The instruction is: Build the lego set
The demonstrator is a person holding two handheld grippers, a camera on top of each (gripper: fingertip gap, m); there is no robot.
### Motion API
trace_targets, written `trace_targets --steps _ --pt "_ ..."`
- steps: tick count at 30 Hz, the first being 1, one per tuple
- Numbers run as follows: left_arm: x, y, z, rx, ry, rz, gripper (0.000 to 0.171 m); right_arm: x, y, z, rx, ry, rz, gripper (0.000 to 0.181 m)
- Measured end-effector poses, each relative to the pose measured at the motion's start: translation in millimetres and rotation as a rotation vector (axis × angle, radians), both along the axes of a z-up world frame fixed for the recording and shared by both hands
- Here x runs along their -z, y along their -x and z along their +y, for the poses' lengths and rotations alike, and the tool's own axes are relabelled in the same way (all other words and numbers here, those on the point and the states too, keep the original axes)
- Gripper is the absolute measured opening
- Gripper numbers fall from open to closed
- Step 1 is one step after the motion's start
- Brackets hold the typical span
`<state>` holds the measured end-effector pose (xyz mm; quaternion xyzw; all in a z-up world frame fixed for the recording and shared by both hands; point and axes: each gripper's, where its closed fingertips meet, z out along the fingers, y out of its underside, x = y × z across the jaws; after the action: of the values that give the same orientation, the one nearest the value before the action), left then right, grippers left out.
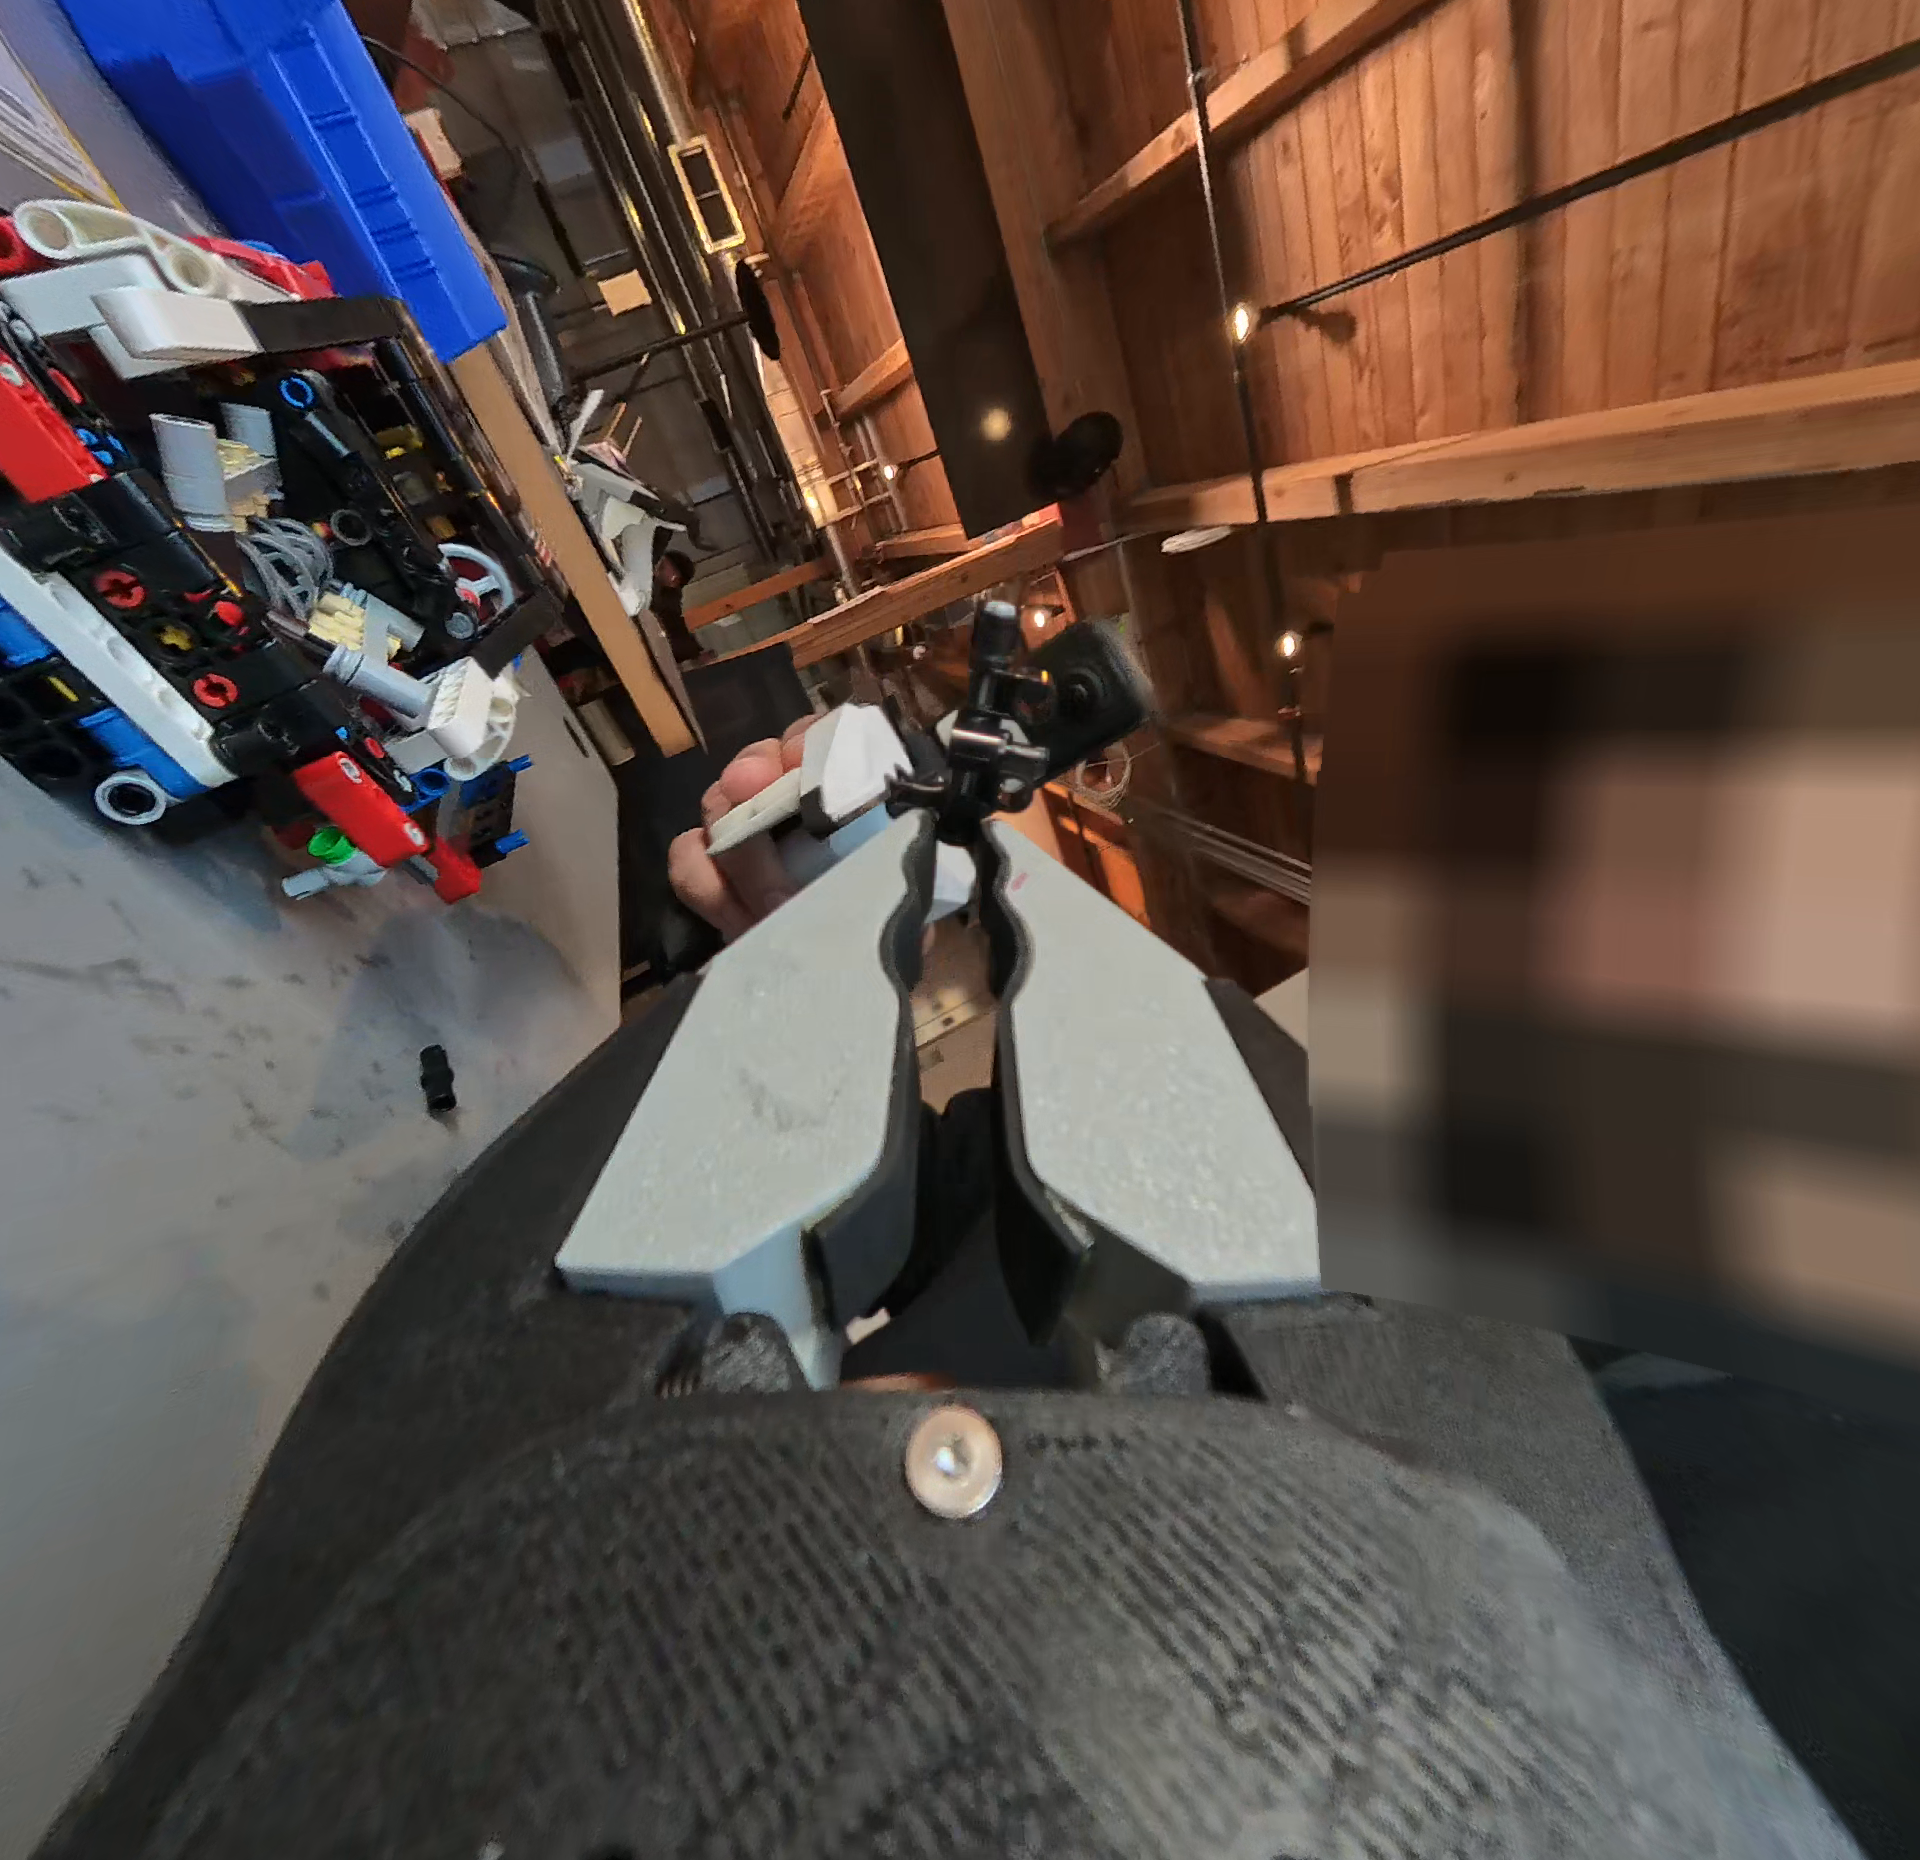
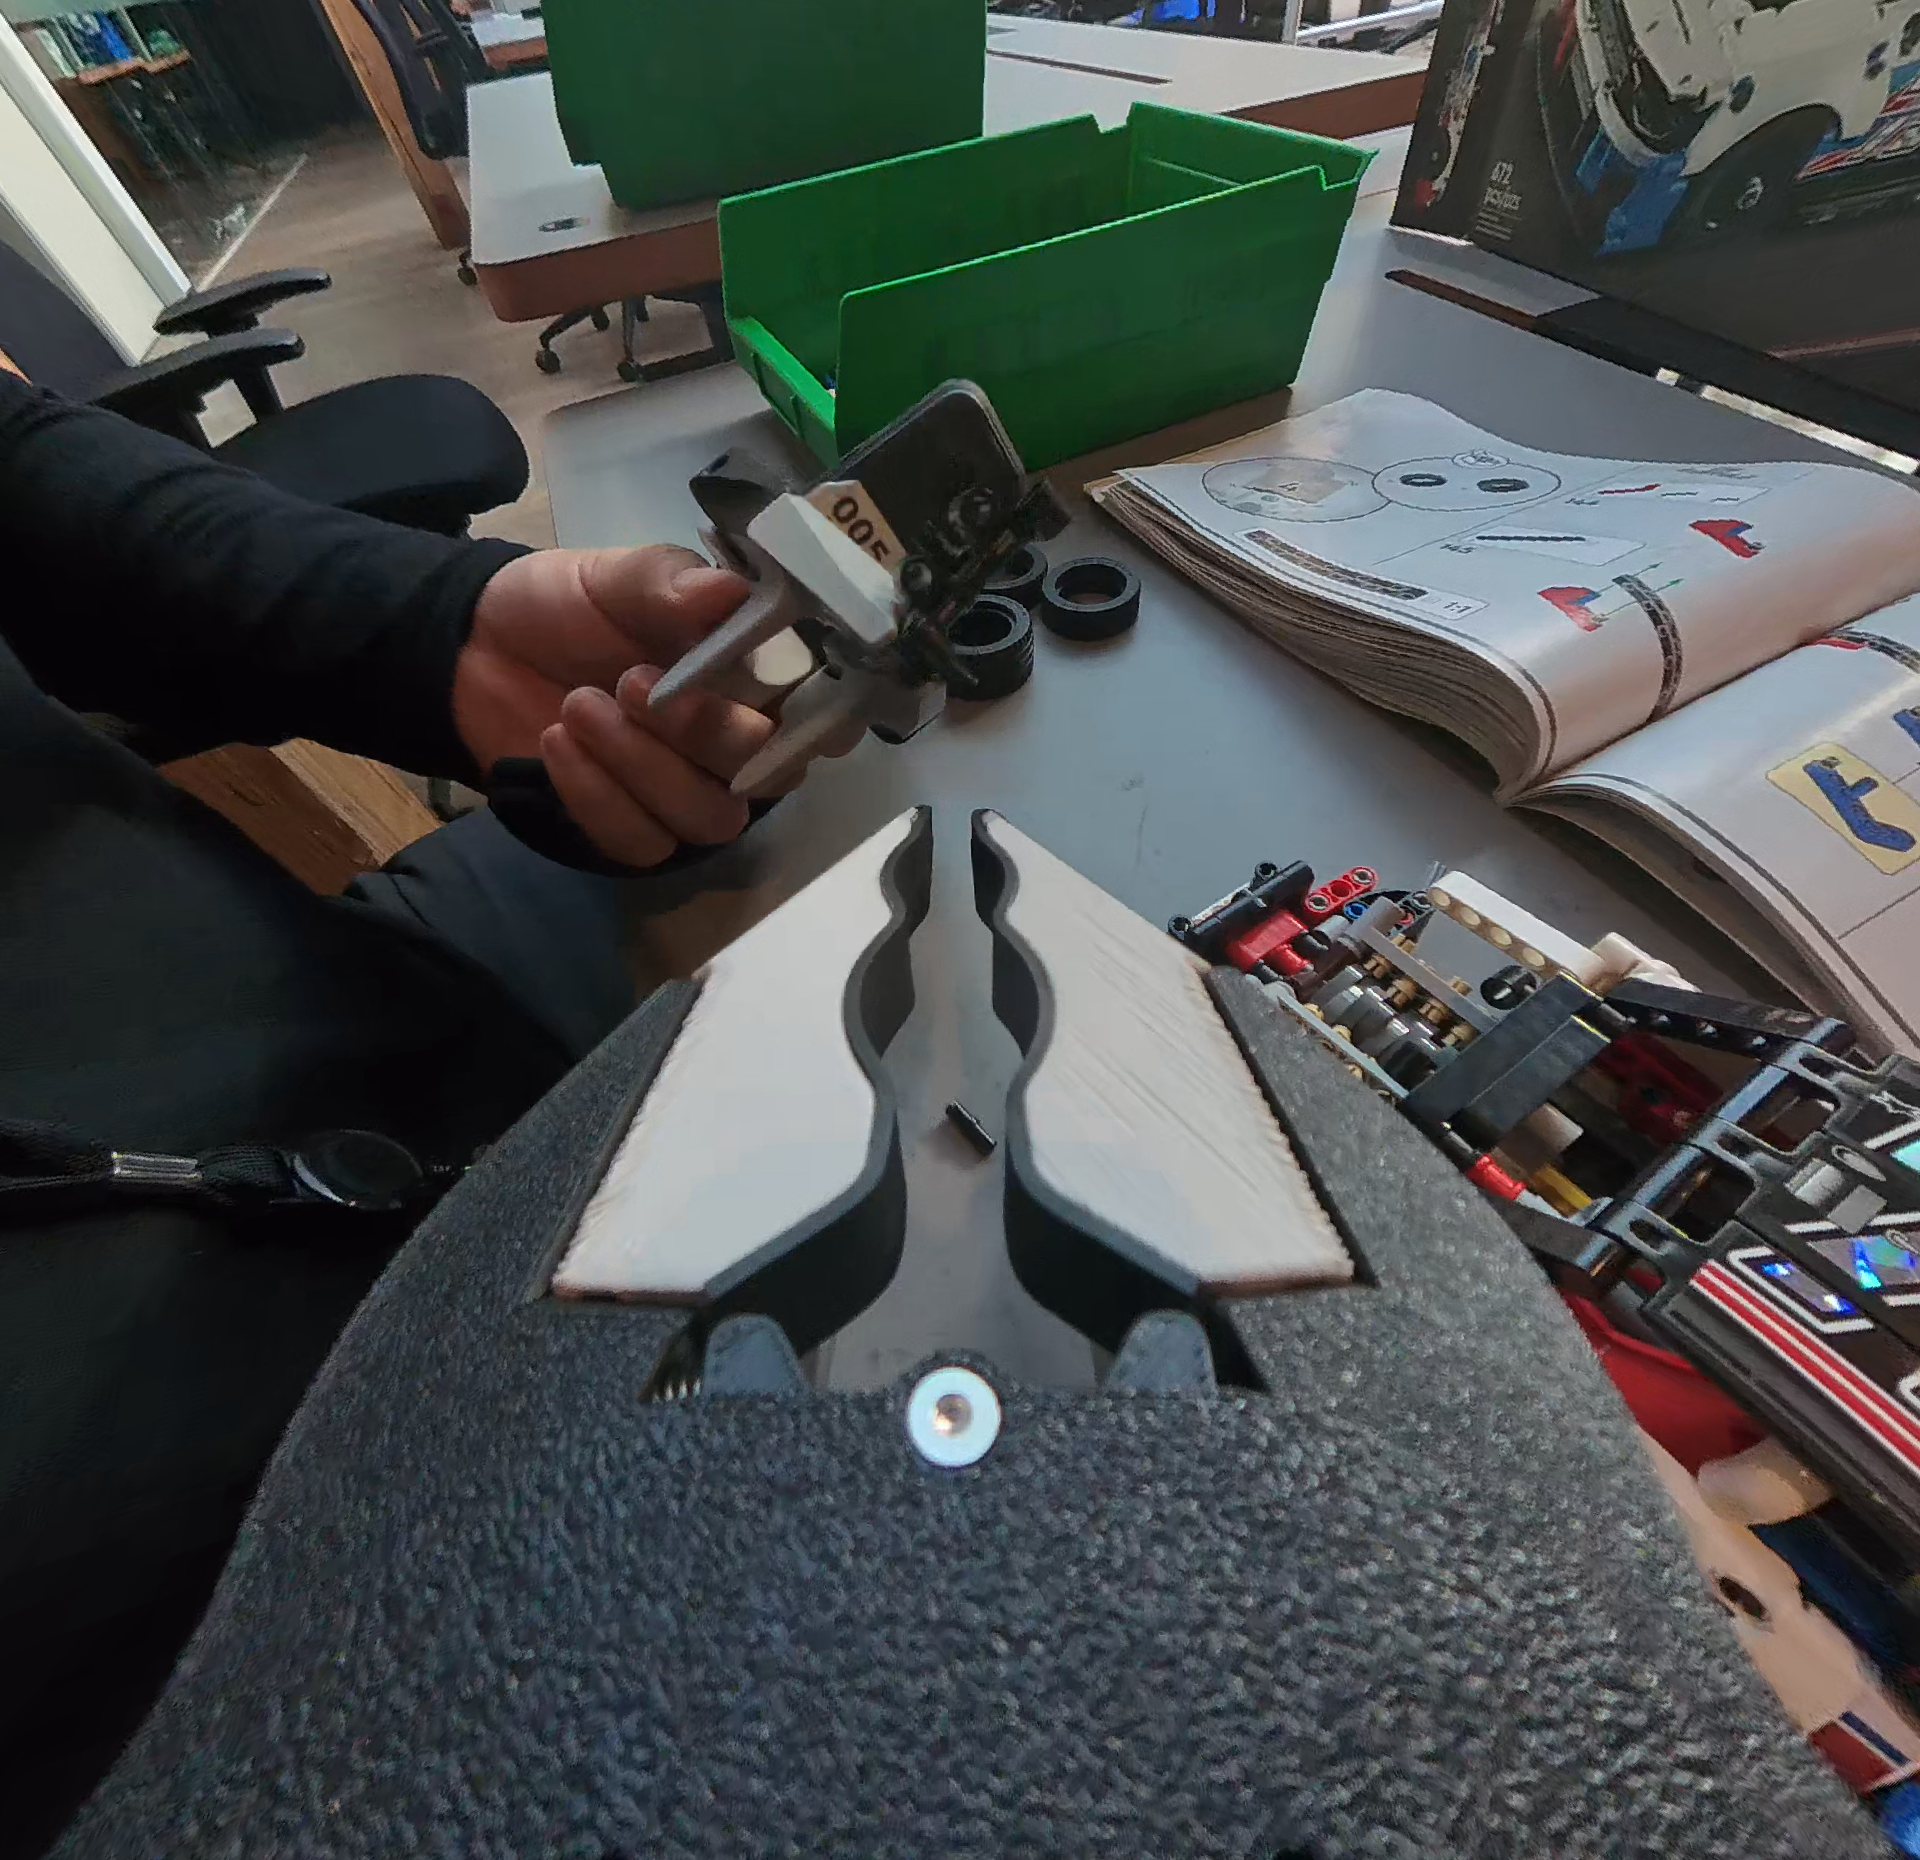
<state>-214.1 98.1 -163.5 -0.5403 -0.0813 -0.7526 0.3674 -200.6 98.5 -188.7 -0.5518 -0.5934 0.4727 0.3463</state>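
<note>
Your left hand-held gripper [image 1: 951, 823] pinches a small black jointed lego piece [image 1: 982, 740] at its tips. Your right hand-held gripper [image 2: 951, 823] is slightly parted and empty; a short black pin [image 2: 970, 1128] lies on the grey bench [image 2: 1195, 730] directly below it, long axis slanting across the gap.

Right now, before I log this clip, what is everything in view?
Lego car build: one, mostly black, red and white, partly built, on the table beside the right claw.
Instruction book: one, open, behind the build.
Set box: one, standing at the far right.
Green bins: two, one on this table, one on the table behind.
Blue bin: one, behind the build.
Tyres: at least three, black, before the near green bin.
Loose pin: one, black, on the grey table.
Black Lego piece: one, at the left claw's tips.
Left claw: closed on that piece, held by the left hand.
Right claw: slightly apart, empty.
</note>
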Motion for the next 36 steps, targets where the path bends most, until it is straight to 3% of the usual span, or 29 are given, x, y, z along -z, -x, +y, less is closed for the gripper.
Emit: trace_targets --steps 1,2,4,8,11,13,16,24,27,30,32,33,36 --pt "2.1 -3.0 -0.9 0.003 -0.005 0.042 0.004 -1.2 -0.7 0.7 0.0 0.005 0.003 0.007" --pt "8.1 -7.4 -1.6 0.003 -0.011 0.127 0.004 -2.7 -1.5 1.9 0.002 0.009 0.009 0.007" --pt "31.4 -15.7 -3.3 -0.006 -0.054 0.439 0.004 -4.5 -4.1 3.3 0.001 0.017 0.013 0.008" --pt "75.5 11.6 6.4 -0.151 -0.301 1.306 0.005 3.6 -11.6 2.8 -0.018 0.012 -0.02 0.013" --pt "84.4 33.2 11.2 -0.214 -0.548 1.821 0.004 19.8 -13.0 2.3 -0.014 0.003 -0.071 0.014" --pt "89.1 41.5 13.2 -0.231 -0.673 2.05 0.004 30.7 -10.0 -2.7 -0.023 0.005 -0.114 0.017" --pt "93.7 46.7 12.4 -0.254 -0.853 2.274 0.005 45.7 -1.9 0.2 0.028 -0.046 -0.179 0.017" --pt "98.4 40.6 4.7 -0.301 -0.949 2.436 0.005 63.4 25.2 -6.0 0.057 0.038 -0.239 0.024" --pt "101.9 39.2 1.0 -0.304 -0.942 2.441 0.005 72.3 26.2 -8.4 0.042 0.033 -0.28 0.012" --pt "106.0 38.0 -4.0 -0.277 -0.918 2.408 0.006 78.5 25.0 -11.8 0.022 -0.003 -0.313 0.008" --pt "112.5 40.4 -7.2 -0.222 -0.88 2.388 0.021 81.1 24.8 -12.4 0.017 -0.041 -0.329 0.008" --pt "113.8 41.7 -9.3 -0.205 -0.858 2.361 0.018 83.0 24.5 -12.8 0.014 -0.061 -0.34 0.008" --pt "111.1 41.0 -20.5 -0.115 -0.786 2.175 0.031 87.2 23.7 -16.1 -0.004 -0.119 -0.359 0.008"
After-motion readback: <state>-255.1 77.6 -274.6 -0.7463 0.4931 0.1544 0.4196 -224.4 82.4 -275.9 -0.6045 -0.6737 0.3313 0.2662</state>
